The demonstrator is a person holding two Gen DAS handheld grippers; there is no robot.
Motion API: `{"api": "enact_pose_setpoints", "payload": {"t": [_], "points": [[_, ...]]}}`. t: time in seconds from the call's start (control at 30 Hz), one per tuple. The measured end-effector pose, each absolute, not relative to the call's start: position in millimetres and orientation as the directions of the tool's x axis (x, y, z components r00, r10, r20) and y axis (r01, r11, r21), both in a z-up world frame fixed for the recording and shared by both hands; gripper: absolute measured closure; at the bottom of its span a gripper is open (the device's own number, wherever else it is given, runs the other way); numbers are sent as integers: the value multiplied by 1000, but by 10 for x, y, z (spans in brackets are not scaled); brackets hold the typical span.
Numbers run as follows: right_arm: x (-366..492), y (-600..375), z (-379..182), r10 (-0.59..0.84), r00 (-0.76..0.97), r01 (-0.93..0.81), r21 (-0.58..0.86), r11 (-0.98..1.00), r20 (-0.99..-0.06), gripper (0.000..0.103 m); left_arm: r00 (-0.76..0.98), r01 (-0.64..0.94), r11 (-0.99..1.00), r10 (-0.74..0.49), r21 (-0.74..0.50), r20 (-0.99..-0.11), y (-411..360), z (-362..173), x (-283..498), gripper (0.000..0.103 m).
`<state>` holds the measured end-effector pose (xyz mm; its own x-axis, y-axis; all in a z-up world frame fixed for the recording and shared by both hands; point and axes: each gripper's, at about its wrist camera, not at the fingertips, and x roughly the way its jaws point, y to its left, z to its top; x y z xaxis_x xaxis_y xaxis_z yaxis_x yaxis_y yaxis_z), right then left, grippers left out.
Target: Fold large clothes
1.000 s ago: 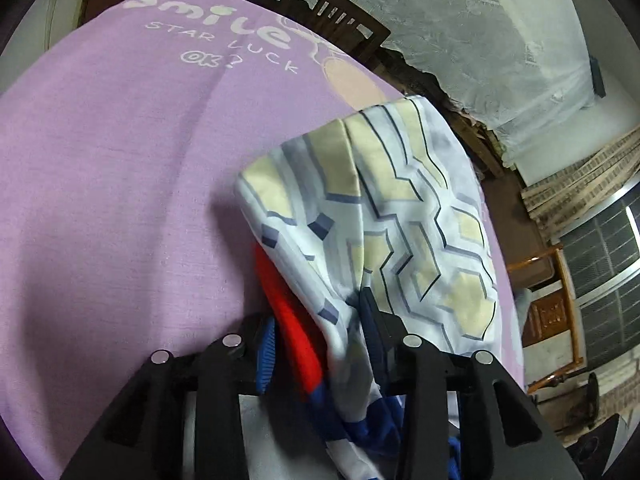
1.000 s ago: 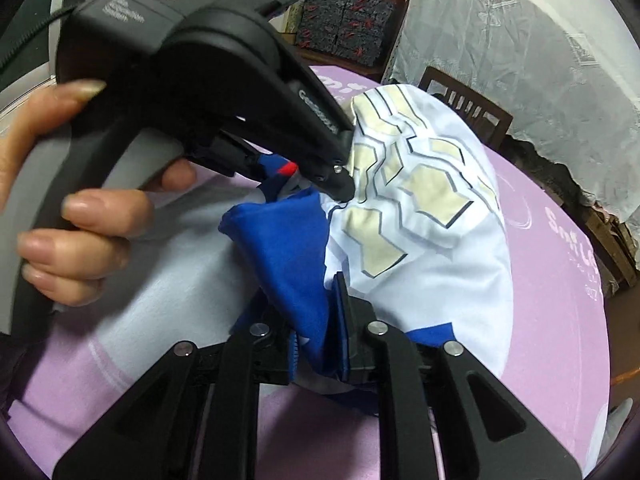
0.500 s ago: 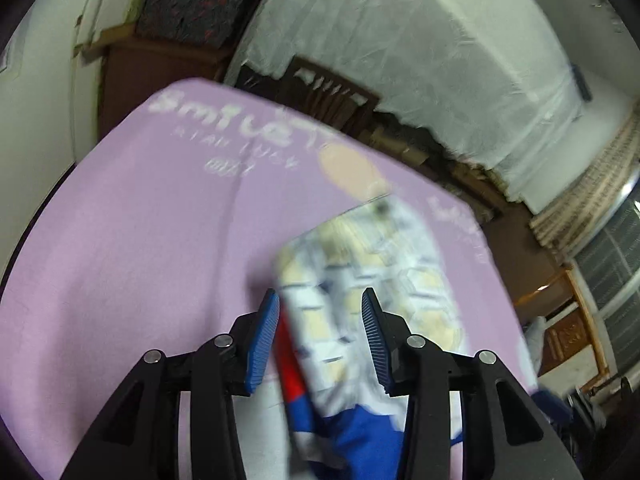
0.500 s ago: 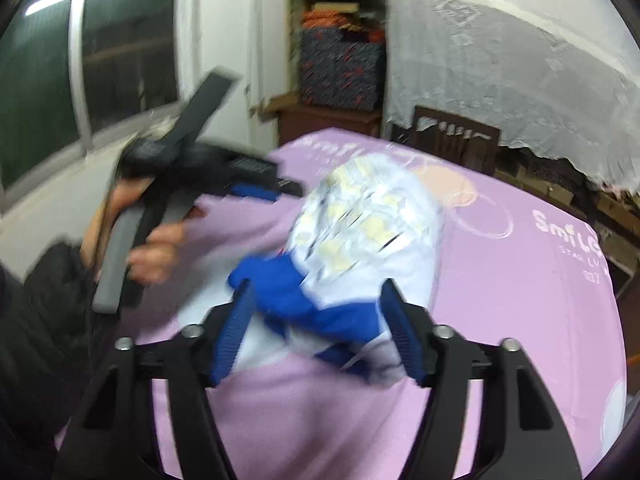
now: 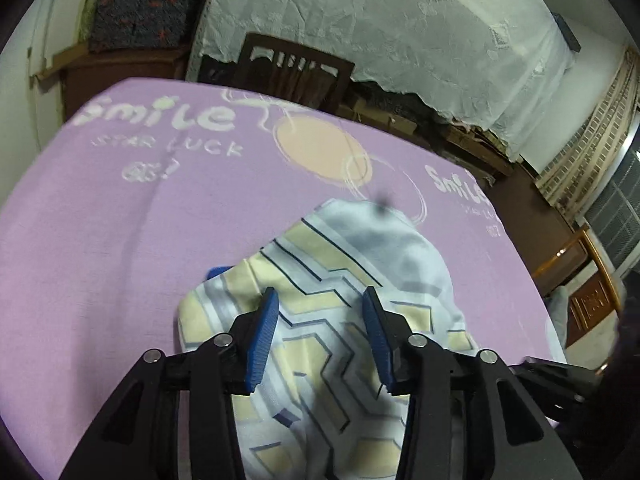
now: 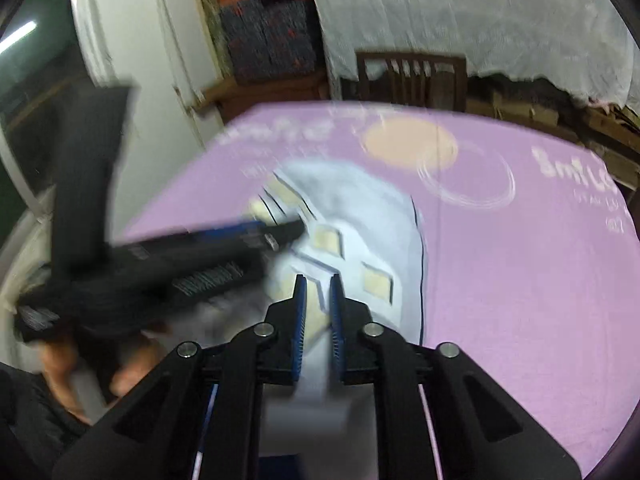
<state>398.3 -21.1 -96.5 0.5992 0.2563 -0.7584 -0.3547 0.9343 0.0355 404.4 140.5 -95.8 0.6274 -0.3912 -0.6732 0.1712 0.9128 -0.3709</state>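
Both grippers have let go and pulled back from the folded patterned garment (image 5: pixel 320 320), which lies on the purple-covered tabletop (image 5: pixel 100 220); left gripper (image 5: pixel 320 332) jaws released, right gripper (image 6: pixel 318 312) jaws clenched empty, so the unpinned bundle could spring open.

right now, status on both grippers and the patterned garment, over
Left gripper open above the white and yellow patterned garment, nothing clamped. Right gripper just closed, nearly shut, empty. Garment bundled on the purple printed tablecloth. Nothing in the way.
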Motion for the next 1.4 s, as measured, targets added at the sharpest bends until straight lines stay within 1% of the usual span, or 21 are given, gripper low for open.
{"api": "enact_pose_setpoints", "payload": {"t": [0.1,0.27,0.33,0.37,0.43,0.5,0.6,0.77,0.87,1.03,1.17,1.23,1.4], "points": [[4012,-336,-1082,304,594,-356,95,930,-745,100,632,166,910,-394,-379,-667,1390,-1035,4059,58],[3999,-452,-1123,360,590,-343,180,922,-723,101,630,161,905,-402,-394,-665,1400,-1052,4078,58],[3986,-460,-1107,365,582,-336,194,922,-727,101,618,132,911,-384,-392,-686,1407,-987,4068,59],[3976,-481,-1080,371,571,-325,213,921,-732,101,619,122,916,-371,-382,-692,1411,-905,4011,61],[3944,-526,-994,380,563,-305,243,921,-734,100,630,134,913,-379,-385,-678,1427,-760,3856,62],[3808,-561,-848,356,590,-306,207,929,-725,93,653,138,904,-390,-404,-649,1485,-608,3628,62],[3540,-575,-629,360,621,-338,177,924,-696,93,651,136,896,-402,-422,-644,1528,-518,3402,62],[3137,-549,-455,380,641,-384,151,911,-666,93,628,141,912,-383,-385,-678,1422,-545,3107,62],[3026,-514,-522,367,639,-391,125,912,-676,88,604,149,924,-366,-351,-708,1310,-693,3017,62],[3091,-525,-914,321,579,-369,110,923,-750,88,568,134,943,-325,-305,-756,1205,-1057,3013,61],[3059,-597,-1053,351,583,-381,135,915,-733,88,620,153,970,-242,-188,-746,1059,-1098,2903,60],[3044,-600,-1075,356,591,-382,138,914,-724,88,635,151,977,-214,-153,-742,1015,-1109,2875,60],[2988,-605,-1083,350,606,-382,124,916,-715,88,645,135,981,-195,-141,-739,990,-1100,2837,60]]}}
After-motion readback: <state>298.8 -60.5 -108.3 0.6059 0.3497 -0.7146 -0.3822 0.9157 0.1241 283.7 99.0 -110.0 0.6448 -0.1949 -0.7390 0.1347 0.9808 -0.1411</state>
